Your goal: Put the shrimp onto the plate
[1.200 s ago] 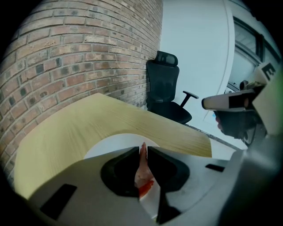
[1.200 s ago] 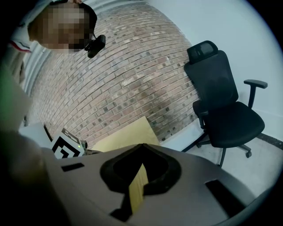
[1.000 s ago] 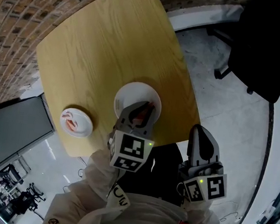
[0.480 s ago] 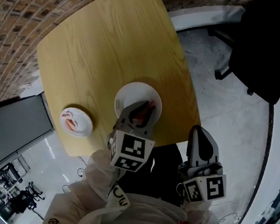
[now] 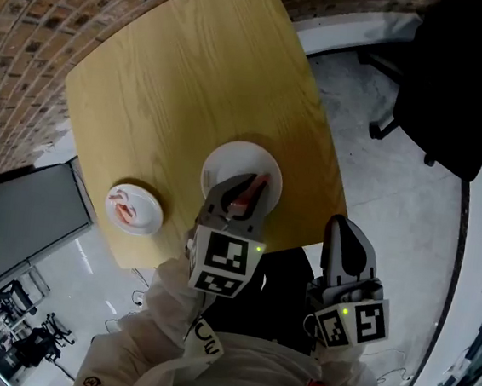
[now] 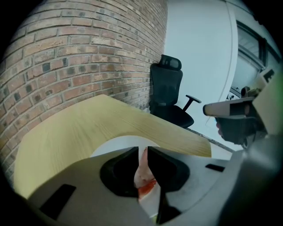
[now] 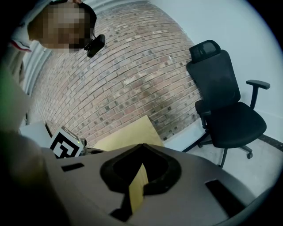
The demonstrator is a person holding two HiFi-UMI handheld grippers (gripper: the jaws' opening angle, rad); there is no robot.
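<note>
Two grippers logged: my left gripper (image 5: 253,185) pinches the shrimp (image 6: 142,170) over the plate (image 5: 227,161) on the bench (image 5: 176,78); my right gripper (image 5: 345,224) is closed on nothing, held off the bench's near edge.

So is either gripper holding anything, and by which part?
The left gripper pinches a shrimp across its body, pale end poking out; the right gripper holds nothing.

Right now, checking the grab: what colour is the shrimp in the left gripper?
Pale pink and orange-red shrimp, left gripper view.
</note>
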